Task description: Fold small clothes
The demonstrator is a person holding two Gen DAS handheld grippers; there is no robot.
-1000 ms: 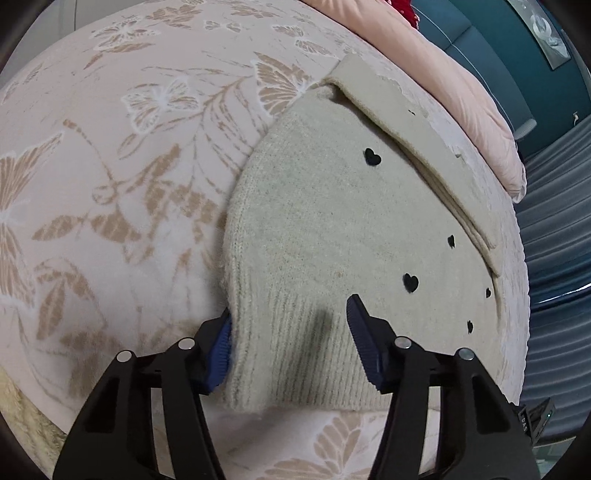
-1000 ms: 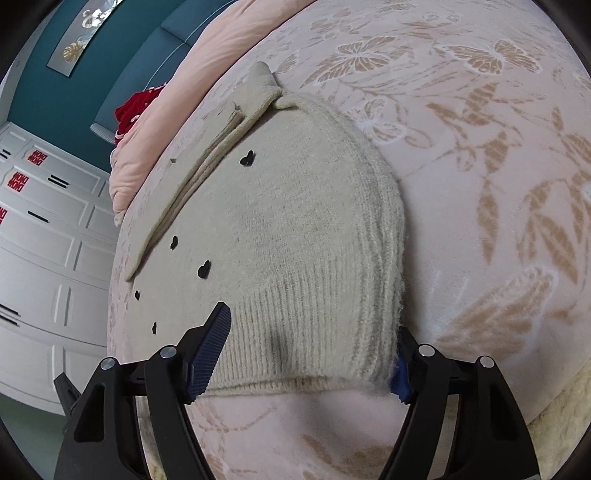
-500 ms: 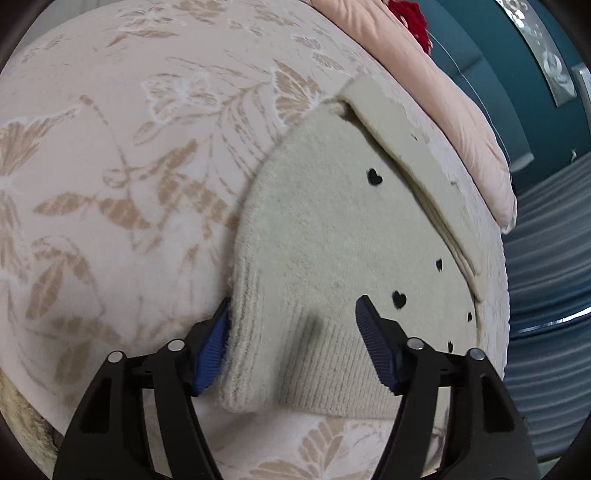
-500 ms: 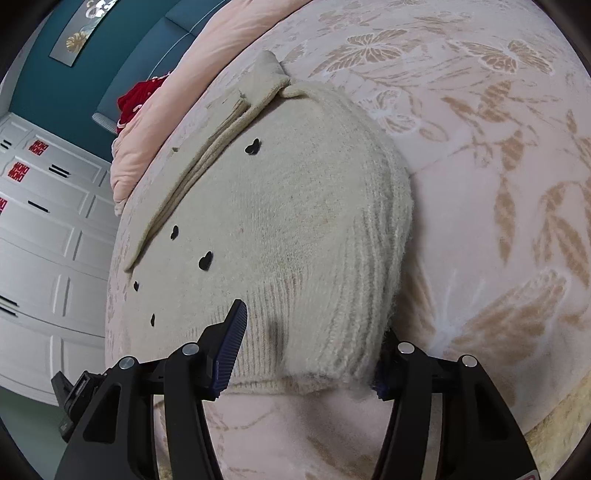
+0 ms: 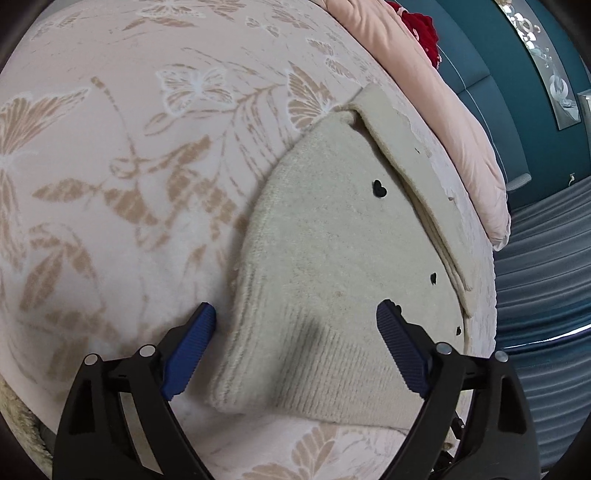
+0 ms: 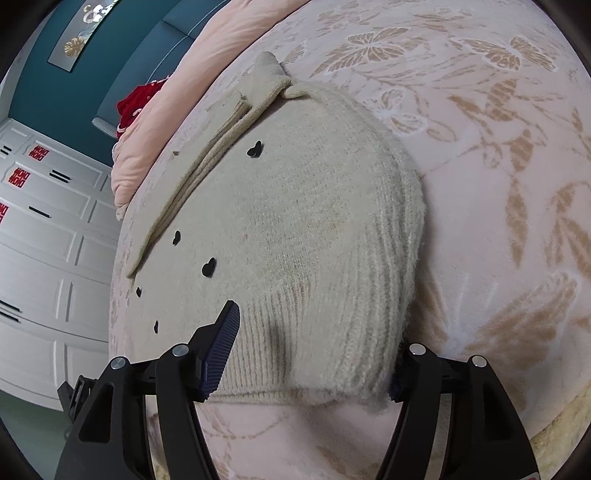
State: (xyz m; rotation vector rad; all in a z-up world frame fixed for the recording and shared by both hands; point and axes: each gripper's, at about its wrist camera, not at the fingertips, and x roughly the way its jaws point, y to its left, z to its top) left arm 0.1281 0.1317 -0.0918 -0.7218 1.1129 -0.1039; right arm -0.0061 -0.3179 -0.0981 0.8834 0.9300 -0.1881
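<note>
1. The left gripper (image 5: 295, 332) stands wide open, its jaws having just spread further; the blue pad (image 5: 188, 354) on the left rests on the bedcover clear of the knit edge, and the other pad sits over the garment without pinching it.
2. The right gripper (image 6: 314, 354) is partly open and has just widened a little. One blue pad (image 6: 219, 354) lies on top of the ribbed hem; the other is hidden under the garment's corner, so the cloth lies between the jaws, but whether they are pressing on it cannot be told.
3. The task's thing, a small cream knitted cardigan (image 5: 332, 258) with black heart-shaped buttons (image 5: 378, 189), lies folded on the bed, its ribbed hem nearest both grippers and its flat collar (image 5: 406, 158) at the far end.
4. It rests on a pale pink bedcover (image 5: 110, 184) patterned with tan leaves and butterflies.
5. Beyond it lie a peach quilt (image 5: 461, 129) and something red (image 5: 421, 26), against a teal wall (image 5: 498, 92).
6. The right wrist view also shows white panelled cupboard doors (image 6: 44, 240).
</note>
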